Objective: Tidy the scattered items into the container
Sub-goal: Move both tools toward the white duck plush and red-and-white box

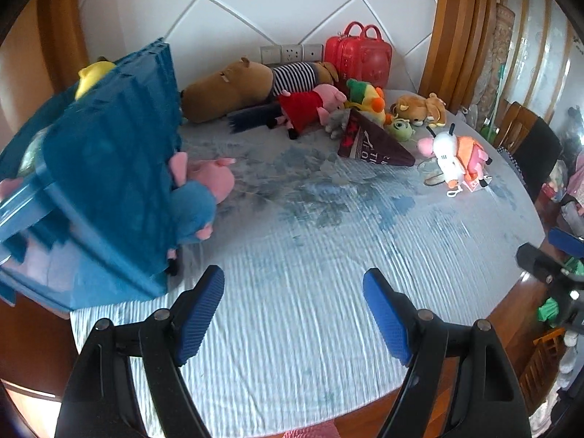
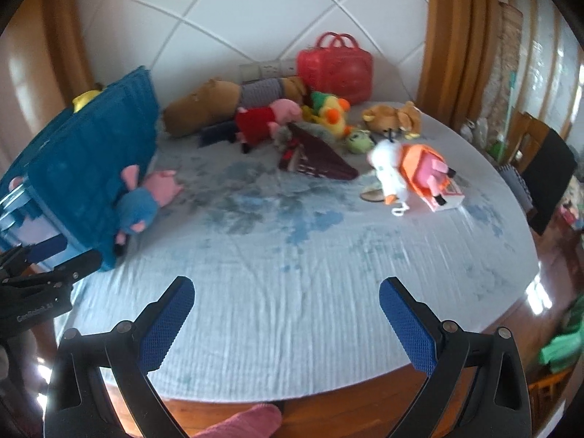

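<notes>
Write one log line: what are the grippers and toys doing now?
left hand-held gripper open, empty | right hand-held gripper open, empty | blue bin at left | toys on table

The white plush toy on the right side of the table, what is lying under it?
The white plush toy lies partly on a pig plush in orange, with a pink-and-white box below that. A thin flat item peeks out beside it; the rest is covered.

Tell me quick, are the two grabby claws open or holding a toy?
Left gripper: open, holding nothing.
Right gripper: open, holding nothing.
</notes>
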Motion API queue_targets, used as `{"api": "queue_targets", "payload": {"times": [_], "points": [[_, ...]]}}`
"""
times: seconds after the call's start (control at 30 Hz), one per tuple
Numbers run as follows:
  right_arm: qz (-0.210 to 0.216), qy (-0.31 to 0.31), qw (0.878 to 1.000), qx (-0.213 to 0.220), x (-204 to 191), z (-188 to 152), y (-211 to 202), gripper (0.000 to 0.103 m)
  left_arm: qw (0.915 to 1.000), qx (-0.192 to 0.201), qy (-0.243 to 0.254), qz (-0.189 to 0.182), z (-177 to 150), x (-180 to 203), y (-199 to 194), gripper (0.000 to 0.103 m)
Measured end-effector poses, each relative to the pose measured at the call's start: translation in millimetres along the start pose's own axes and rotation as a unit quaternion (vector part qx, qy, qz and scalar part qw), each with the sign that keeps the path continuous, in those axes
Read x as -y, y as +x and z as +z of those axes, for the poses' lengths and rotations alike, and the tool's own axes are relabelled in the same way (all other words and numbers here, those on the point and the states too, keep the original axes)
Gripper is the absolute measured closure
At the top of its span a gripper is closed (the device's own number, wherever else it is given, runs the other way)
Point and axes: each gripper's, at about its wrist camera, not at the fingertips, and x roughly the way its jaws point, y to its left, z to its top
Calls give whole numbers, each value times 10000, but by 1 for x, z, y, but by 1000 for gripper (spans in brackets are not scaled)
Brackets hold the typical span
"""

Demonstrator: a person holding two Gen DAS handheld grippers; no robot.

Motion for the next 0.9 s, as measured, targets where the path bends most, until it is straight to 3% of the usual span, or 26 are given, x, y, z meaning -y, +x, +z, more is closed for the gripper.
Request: {"api": "queue_targets", "payload": {"times": [0.33,0.53,0.9], "points": [[-312,376,9984,-275,71,50,61,0,9993,-229,174,-233,61,46,69,25],[-629,441,9965,-336,107,78,75,0,9979,-302,321,-473,94,84,102,25],[-733,625,9944,-446,188,99,90,0,9959,-493,531,-549,118,169,129,25]]}}
